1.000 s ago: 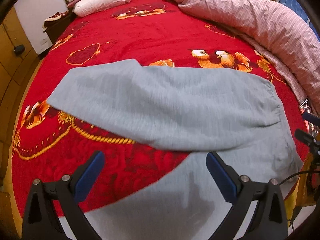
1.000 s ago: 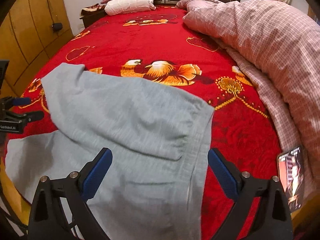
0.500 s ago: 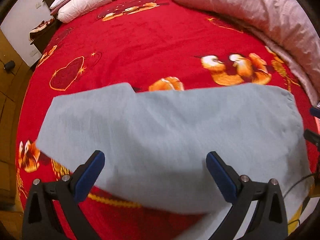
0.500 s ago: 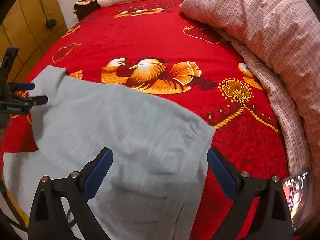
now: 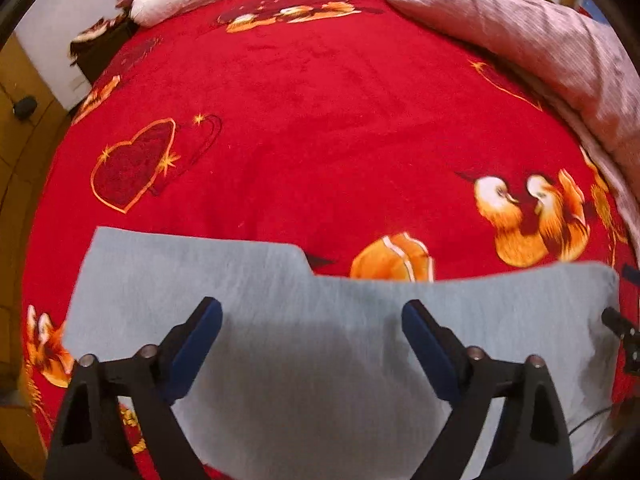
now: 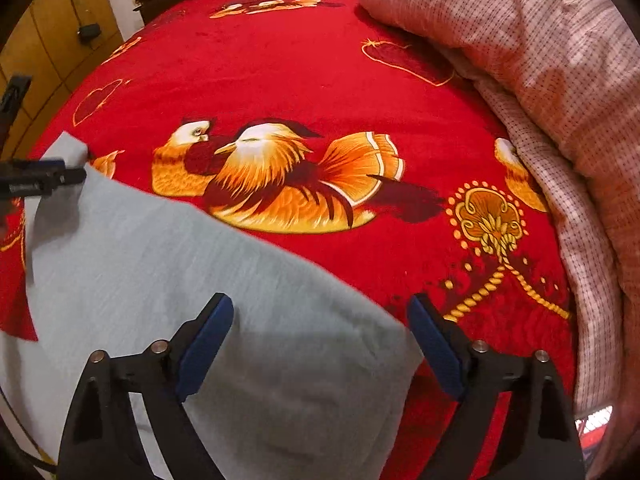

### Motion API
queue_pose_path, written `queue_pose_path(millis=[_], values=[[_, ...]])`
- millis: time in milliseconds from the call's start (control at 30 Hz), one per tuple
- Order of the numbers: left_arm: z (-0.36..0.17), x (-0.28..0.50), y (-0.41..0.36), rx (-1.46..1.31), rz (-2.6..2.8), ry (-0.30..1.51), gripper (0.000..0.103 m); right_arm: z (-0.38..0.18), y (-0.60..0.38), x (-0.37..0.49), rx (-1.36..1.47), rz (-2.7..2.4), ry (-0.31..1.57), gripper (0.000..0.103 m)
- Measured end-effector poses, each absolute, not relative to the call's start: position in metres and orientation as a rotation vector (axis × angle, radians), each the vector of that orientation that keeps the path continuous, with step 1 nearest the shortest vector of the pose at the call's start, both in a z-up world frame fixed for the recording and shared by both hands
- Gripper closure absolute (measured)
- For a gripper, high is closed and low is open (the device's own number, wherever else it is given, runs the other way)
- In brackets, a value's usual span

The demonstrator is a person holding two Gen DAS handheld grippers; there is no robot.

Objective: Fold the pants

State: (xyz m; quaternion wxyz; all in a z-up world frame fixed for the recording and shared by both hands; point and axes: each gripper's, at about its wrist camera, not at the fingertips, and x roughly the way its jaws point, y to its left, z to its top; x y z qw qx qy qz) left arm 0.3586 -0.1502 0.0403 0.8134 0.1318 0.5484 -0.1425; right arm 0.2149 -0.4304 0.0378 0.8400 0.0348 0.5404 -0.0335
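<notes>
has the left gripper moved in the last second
Yes. The left gripper has gone forward and down over the grey pants: the heart print on the red bedspread looms larger.

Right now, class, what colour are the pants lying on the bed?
Plain light grey pants, clearest in the left wrist view against the red bedspread.

Matt grey knit-cloth pants lie on a plush red bedspread beside a checked cloth quilt.
</notes>
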Motion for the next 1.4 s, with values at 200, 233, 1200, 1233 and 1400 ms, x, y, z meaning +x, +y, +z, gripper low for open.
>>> queue_pose_path(millis=[200,233,1200,1233,1400], values=[[0.011,0.368,-0.146,0.232,-0.285,1.226,0.029,0.022,-0.434,0.230,0.066,-0.069,1.198,0.017],[0.010,0.369,-0.143,0.215,-0.283,1.221,0.027,0.020,-0.436,0.231,0.072,-0.066,1.199,0.017],[0.052,0.320,-0.113,0.000,-0.271,1.020,0.098,0.070,-0.408,0.179,0.063,0.085,1.005,0.097],[0.060,0.313,-0.109,-0.011,-0.272,1.000,0.098,0.075,-0.406,0.174,0.059,0.084,0.992,0.097],[0.092,0.271,-0.094,-0.058,-0.291,0.921,0.098,0.104,-0.392,0.141,0.055,0.117,0.919,0.097]])
